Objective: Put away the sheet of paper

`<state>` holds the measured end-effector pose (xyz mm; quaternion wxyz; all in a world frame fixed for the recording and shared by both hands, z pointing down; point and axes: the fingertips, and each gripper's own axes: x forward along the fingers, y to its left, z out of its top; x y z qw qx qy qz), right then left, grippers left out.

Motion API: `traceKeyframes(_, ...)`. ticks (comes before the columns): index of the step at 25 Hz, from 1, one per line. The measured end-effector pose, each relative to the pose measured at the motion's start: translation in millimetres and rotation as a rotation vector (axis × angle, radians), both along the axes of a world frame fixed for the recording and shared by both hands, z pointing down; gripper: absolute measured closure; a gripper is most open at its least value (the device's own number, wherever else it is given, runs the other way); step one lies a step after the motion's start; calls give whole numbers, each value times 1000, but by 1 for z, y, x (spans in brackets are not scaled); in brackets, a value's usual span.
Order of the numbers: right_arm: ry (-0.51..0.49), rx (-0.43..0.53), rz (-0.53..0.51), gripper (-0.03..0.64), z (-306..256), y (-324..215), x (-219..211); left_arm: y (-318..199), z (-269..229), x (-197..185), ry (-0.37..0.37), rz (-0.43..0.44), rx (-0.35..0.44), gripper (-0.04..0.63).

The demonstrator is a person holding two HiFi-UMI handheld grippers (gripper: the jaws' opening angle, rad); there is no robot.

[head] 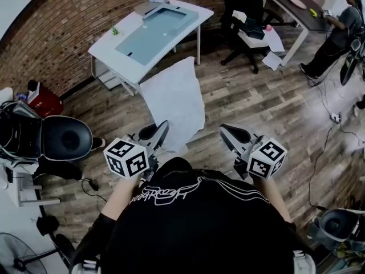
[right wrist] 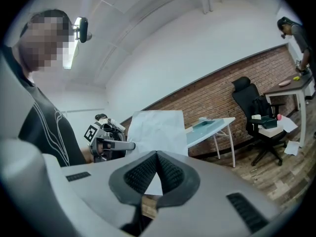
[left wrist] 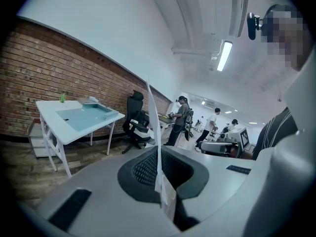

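Observation:
The white sheet of paper (head: 177, 99) hangs in the air above the wood floor, and my left gripper (head: 163, 129) is shut on its near lower edge. In the left gripper view the sheet (left wrist: 152, 112) shows edge-on as a thin white line pinched between the jaws of the left gripper (left wrist: 159, 154). My right gripper (head: 224, 129) is held level to the right of the sheet, apart from it. It is shut (right wrist: 157, 155) with nothing in it. From the right gripper view the sheet (right wrist: 158, 130) stands broadside beside the left gripper (right wrist: 106, 143).
A white table (head: 122, 36) with a blue-grey tray stands ahead against the brick wall. A black office chair (head: 245, 33) and a dark desk (head: 288, 1) are at the back right, with a person (head: 336, 33) there. A black round seat (head: 65, 138) is at my left. Cables lie on the floor at the right.

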<state>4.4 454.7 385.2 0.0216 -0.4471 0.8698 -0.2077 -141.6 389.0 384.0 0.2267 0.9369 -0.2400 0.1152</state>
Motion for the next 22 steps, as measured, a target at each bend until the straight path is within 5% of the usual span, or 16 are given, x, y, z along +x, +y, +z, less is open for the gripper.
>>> traceKeyframes(10,0,-37,12,617,16,-68,11,-74,21,4,22,-30,-44,565)
traceKeyframes(22,-2,-98,26,617,17,-232,27,-244,27,20,28,-29,-96,565)
